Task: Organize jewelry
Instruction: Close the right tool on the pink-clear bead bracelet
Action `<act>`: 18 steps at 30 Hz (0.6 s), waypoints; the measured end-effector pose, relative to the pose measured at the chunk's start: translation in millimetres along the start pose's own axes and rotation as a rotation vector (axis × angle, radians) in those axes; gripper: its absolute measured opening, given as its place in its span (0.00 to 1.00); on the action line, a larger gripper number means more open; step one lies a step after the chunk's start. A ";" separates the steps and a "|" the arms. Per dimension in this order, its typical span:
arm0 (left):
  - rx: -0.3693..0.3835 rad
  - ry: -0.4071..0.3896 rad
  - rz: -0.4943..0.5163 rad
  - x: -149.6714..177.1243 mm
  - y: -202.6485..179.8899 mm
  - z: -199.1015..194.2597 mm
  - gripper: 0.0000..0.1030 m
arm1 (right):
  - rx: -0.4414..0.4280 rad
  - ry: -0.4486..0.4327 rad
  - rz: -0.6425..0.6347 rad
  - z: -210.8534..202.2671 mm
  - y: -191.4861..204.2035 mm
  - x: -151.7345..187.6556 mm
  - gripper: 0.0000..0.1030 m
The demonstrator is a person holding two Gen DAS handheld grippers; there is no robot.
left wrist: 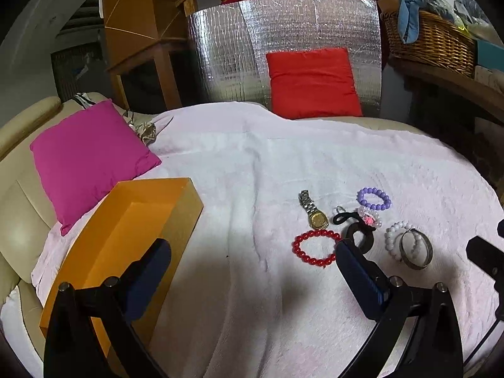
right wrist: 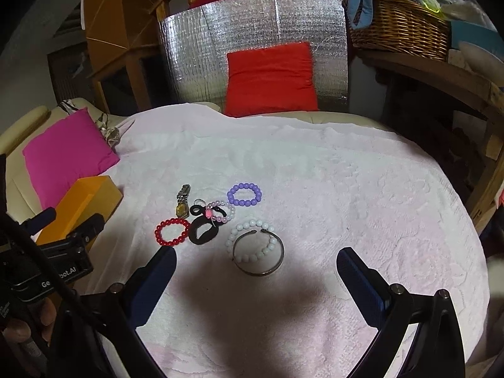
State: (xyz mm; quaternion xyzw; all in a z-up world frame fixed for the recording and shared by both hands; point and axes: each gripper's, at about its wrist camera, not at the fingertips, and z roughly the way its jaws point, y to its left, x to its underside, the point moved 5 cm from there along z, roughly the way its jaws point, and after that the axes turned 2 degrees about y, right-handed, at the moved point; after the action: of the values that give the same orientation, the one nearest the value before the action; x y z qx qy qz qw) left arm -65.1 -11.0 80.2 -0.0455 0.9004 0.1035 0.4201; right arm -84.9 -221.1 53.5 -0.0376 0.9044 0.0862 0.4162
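Jewelry lies grouped on a pale pink towel [left wrist: 252, 163] [right wrist: 346, 189]: a gold watch [left wrist: 312, 212] [right wrist: 182, 204], a red bead bracelet [left wrist: 315, 247] [right wrist: 171, 231], a purple bead bracelet [left wrist: 374, 199] [right wrist: 244, 194], a pink-and-clear bead bracelet [left wrist: 371, 217] [right wrist: 222, 212], a black hair tie [left wrist: 360, 236] [right wrist: 204, 233], a white bead bracelet [left wrist: 397, 241] [right wrist: 252, 237] and a metal bangle [left wrist: 415, 250] [right wrist: 259, 256]. An open orange box [left wrist: 126, 236] [right wrist: 80, 208] sits at the left. My left gripper [left wrist: 252, 261] is open above the towel between box and jewelry. My right gripper [right wrist: 255, 267] is open, hovering near the bangle.
A magenta cushion [left wrist: 91, 160] [right wrist: 67, 154] rests behind the box on a cream sofa [left wrist: 19, 220]. A red cushion [left wrist: 312, 82] [right wrist: 271, 78] leans on a silver foil panel [left wrist: 239, 47]. A wicker basket [left wrist: 431, 41] [right wrist: 400, 25] stands on a wooden shelf at the right.
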 end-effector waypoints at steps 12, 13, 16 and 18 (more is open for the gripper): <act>-0.015 0.221 -0.068 15.8 39.4 57.8 1.00 | -0.192 0.147 -0.043 70.3 33.0 -16.4 0.74; -0.001 0.233 -0.069 16.5 39.2 60.5 1.00 | -0.211 0.165 -0.054 79.9 38.7 -17.5 0.68; 0.022 0.254 -0.059 16.1 36.7 65.9 1.00 | -0.241 0.214 -0.078 109.6 53.5 -19.5 0.56; 0.022 0.258 -0.050 15.7 36.3 67.7 1.00 | -0.236 0.223 -0.089 124.6 57.9 -21.4 0.51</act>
State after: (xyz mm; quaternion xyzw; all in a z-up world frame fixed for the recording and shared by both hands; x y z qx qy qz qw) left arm -30.8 39.6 31.2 -0.0764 0.9466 0.0762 0.3039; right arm 13.9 -140.9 -2.7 -0.1357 0.9259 0.1685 0.3095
